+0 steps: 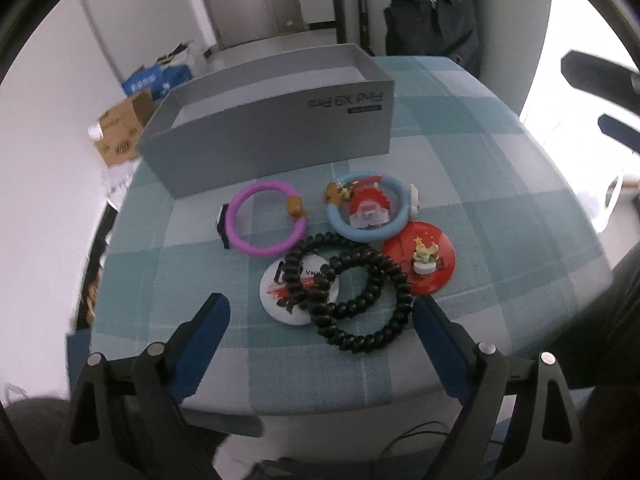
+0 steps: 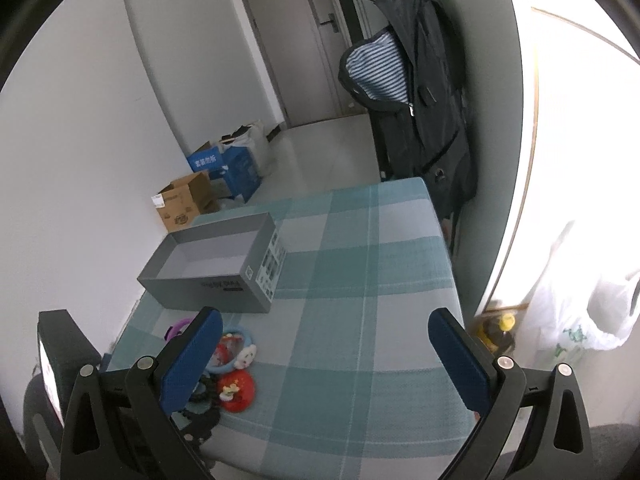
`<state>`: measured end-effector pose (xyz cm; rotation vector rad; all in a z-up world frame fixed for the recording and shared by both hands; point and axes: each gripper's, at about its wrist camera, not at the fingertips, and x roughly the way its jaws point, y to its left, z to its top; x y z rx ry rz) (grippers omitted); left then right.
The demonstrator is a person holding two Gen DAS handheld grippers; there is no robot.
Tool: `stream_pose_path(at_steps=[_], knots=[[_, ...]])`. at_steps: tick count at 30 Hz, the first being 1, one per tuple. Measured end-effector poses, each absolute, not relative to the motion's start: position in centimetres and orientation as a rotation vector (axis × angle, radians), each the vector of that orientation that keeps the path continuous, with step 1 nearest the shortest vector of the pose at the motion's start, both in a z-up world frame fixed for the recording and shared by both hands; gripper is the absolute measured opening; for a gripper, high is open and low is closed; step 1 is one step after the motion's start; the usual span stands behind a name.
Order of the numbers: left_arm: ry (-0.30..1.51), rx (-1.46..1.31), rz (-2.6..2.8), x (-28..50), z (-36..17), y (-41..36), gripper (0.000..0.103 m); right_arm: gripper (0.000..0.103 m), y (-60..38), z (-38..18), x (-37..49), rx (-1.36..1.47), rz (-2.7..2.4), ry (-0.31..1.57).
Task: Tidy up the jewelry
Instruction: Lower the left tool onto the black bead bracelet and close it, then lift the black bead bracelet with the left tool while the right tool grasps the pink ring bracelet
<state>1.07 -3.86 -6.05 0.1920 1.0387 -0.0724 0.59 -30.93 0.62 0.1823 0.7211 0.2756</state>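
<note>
Nearest, the left gripper (image 1: pixel 322 312) hangs over the front edge of the table (image 1: pixel 480 184), its jaws spread wide and holding nothing. Just ahead, between its fingers, lie two black coil ties (image 1: pixel 362 294), interlinked, one resting partly on a white badge (image 1: pixel 294 300). Touching them on the right is a red badge (image 1: pixel 420 262) with a small figure on top. Beyond these sit a purple ring (image 1: pixel 266 220) with a brown charm and, beside it, a blue ring (image 1: pixel 370 210) with a Santa piece lying inside it. Farther back stands the grey box (image 1: pixel 276 144), open at the top; as far as its inside shows, it looks empty, though the near wall hides part of the floor in the left view.

Off to the side, the right gripper (image 2: pixel 326 350) is also wide open and empty, held above bare tablecloth well apart from the pile.

By my reading, sorting has barely begun: every piece lies loose on the cloth in front of the box, none inside. All of it is left to move, likely starting with the coil ties.
</note>
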Motion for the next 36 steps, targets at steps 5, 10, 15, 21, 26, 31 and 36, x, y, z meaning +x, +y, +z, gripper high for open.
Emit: stream_pose_path(at_steps=[5, 10, 15, 21, 26, 31, 36], knots=[[1.009, 0.278, -0.097, 0.6, -5.8, -4.9, 0.070, 0.103, -31.3, 0.8, 0.7, 0.207, 0.272, 0.721], [1.001, 0.306, -0.135, 0.0, -5.4, -5.2, 0.046, 0.103, -31.5, 0.7, 0.8, 0.219, 0.272, 0.728], [1.012, 0.233, -0.168, 0.7, -4.8, -3.9, 0.042, 0.103, -31.6, 0.5, 0.9, 0.232, 0.272, 0.735], [1.011, 0.144, -0.197, 1.2, -4.3, -3.1, 0.033, 0.103, -31.5, 0.4, 0.9, 0.222, 0.266, 0.739], [0.993, 0.051, -0.234, 2.1, -3.9, -2.0, 0.028, 0.103, -31.2, 0.2, 0.9, 0.217, 0.261, 0.744], [0.984, -0.025, -0.265, 2.8, -3.4, -0.9, 0.005, 0.103, -30.7, 0.0, 1.1, 0.205, 0.260, 0.749], [1.006, -0.065, -0.261, 3.3, -4.0, -0.2, 0.005, 0.103, -30.1, -0.3, 1.5, 0.192, 0.262, 0.766]])
